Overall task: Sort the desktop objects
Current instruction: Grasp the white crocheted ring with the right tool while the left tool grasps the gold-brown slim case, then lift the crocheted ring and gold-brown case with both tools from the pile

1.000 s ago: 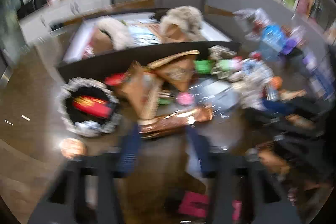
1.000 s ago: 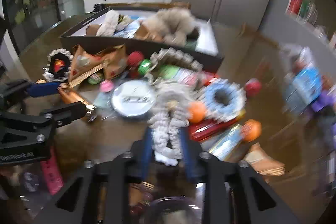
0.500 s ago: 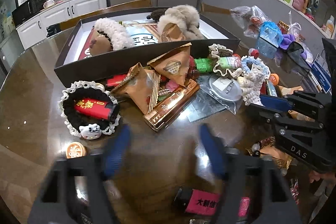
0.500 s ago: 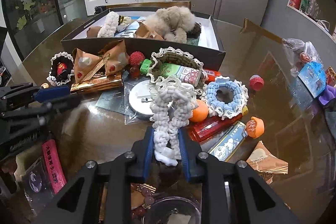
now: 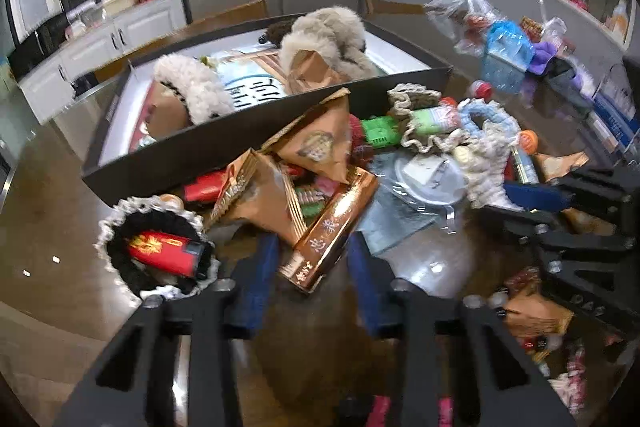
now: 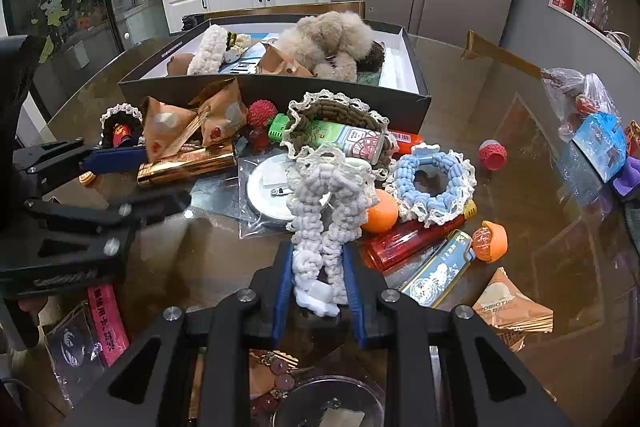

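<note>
Basically closing left gripper (image 5: pixel 312 259) around gold box (image 5: pixel 334 227) mid-table, pads not quite touching; right gripper (image 6: pixel 316 275) clamping white crochet piece (image 6: pixel 328 203).

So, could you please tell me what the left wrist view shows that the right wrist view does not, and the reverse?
Only the left wrist view shows the gold box's end between the left hand-held gripper's fingers, which have just been closing. Only the right wrist view shows the orange ball and the red cap standing apart. Both share the black tray, the blue scrunchie and the white knitted cord clamped in the right hand-held gripper.
</note>
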Motion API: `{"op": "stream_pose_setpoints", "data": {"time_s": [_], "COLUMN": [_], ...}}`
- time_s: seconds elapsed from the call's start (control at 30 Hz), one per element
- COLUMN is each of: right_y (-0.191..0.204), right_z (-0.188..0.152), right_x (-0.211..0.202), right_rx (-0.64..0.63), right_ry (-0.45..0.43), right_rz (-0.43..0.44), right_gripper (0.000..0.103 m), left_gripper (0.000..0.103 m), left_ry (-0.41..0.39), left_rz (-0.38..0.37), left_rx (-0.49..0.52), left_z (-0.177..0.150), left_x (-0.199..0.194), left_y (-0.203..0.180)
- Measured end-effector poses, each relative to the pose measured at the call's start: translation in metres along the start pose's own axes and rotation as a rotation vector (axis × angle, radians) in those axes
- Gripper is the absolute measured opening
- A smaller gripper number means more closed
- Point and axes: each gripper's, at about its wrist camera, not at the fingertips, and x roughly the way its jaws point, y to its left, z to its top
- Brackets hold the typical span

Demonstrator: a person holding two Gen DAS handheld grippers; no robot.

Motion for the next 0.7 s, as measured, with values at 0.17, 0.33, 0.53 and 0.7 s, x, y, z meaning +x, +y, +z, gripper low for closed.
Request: {"op": "stream_pose_setpoints", "data": {"time_s": [0.17,0.33,0.53,0.7], "right_y": [0.0,-0.001,-0.002,-0.005], "right_z": [0.0,0.0,0.001,0.003], "right_x": [0.0,-0.002,-0.011,-0.016], "right_rx": [0.0,0.016,0.032,0.052], "right_ry": [0.002,0.002,-0.022,-0.037], "right_rz": [-0.002,0.012,0.035,0.052], "right_gripper": [0.026,0.025,0.024,0.024], "left_gripper": [0.026,0.024,0.023,0.022], "left_ry": [-0.002,-0.012,-0.042,-0.059], "left_rz": [-0.013,-0.029,-0.04,-0.044], "left_rx": [-0.003,-0.018,-0.035,-0.042], "left_z": [-0.005,-0.009,-0.009,-0.008], "left_x": [-0.005,-0.011,-0.022,-0.03], "left_y": [-0.001,-0.002,-0.001,-0.001]}}
